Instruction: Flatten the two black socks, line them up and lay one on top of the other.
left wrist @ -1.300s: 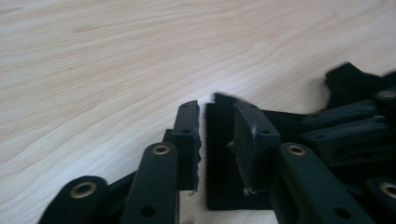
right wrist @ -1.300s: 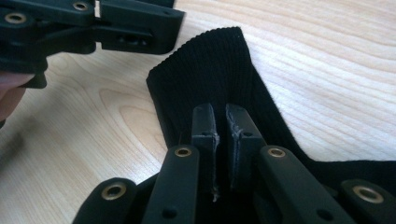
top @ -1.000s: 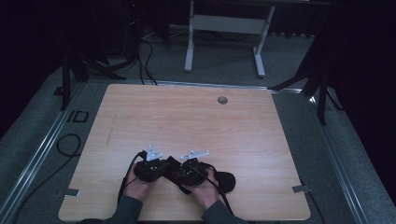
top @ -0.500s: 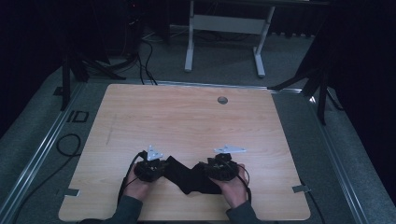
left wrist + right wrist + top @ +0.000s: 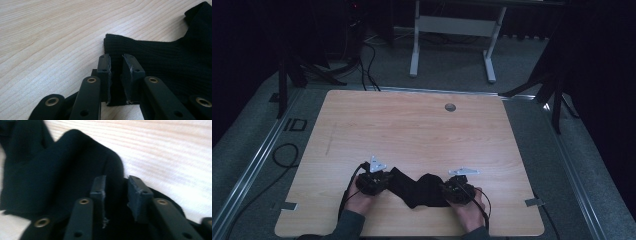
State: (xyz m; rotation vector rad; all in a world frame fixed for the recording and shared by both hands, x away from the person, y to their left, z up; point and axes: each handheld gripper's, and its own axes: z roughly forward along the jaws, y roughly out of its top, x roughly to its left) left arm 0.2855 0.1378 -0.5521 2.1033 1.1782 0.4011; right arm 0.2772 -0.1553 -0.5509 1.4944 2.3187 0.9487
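Note:
A black knitted cloth (image 5: 417,190) lies crumpled near the front edge of the wooden table (image 5: 412,125), stretched between both grippers. My left gripper (image 5: 389,181) holds its left end. In the left gripper view the jaws (image 5: 116,58) stand narrow, with the cloth's (image 5: 162,62) hemmed edge pinched between the pads. My right gripper (image 5: 443,189) is at the cloth's right end. Its jaws (image 5: 116,180) have just been closing, and a raised fold of the cloth (image 5: 50,170) fills the gap between them. That view is blurred.
A round cable hole (image 5: 450,107) sits near the table's far edge. Beyond the table stands a white metal frame (image 5: 452,30). Cables (image 5: 282,155) lie on the floor to the left. Tape tabs (image 5: 532,202) mark the front corners.
My right gripper has moved to the right along the front edge, and the cloth has spread out between the two grippers. The left gripper has stayed where it was.

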